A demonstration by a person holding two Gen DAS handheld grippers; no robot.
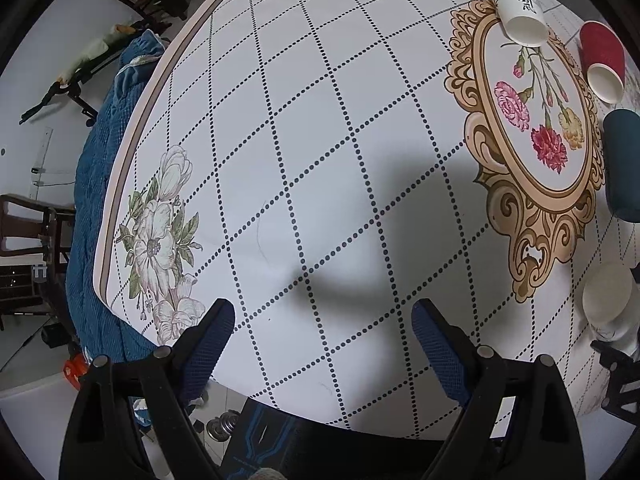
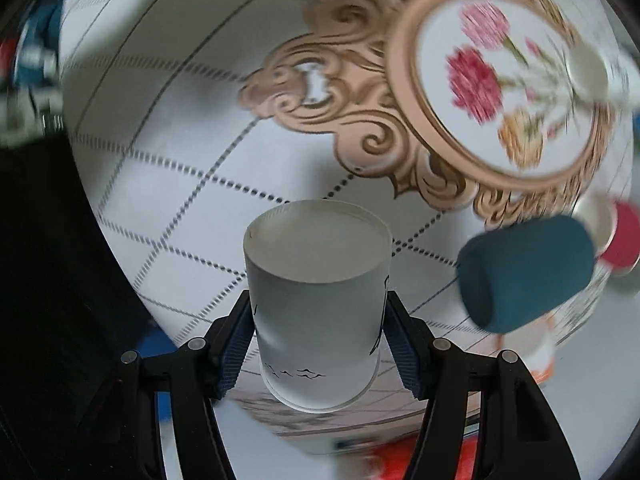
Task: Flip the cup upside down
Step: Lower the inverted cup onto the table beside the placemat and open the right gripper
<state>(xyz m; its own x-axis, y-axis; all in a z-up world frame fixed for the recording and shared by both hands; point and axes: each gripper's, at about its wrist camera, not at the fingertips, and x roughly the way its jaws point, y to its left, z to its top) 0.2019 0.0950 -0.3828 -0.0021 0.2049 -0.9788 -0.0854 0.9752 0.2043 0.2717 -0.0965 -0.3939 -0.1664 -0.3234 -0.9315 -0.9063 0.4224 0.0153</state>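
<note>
My right gripper [image 2: 318, 320] is shut on a white paper cup [image 2: 316, 304] with small black bird marks, held above the table with its flat base towards the table surface ahead. The same cup shows at the right edge of the left wrist view [image 1: 606, 300], with part of the right gripper below it. My left gripper [image 1: 322, 344] is open and empty, low over the table's near edge.
A round table with a white dotted-grid cloth [image 1: 320, 140] and a gold-framed flower print [image 1: 536, 120]. A white cup [image 1: 516, 8], a red cup [image 1: 602, 60] and a dark teal cup [image 1: 624, 164] stand along the right. The teal cup [image 2: 524, 272] is close right of the held cup. Blue fabric hangs at the left edge.
</note>
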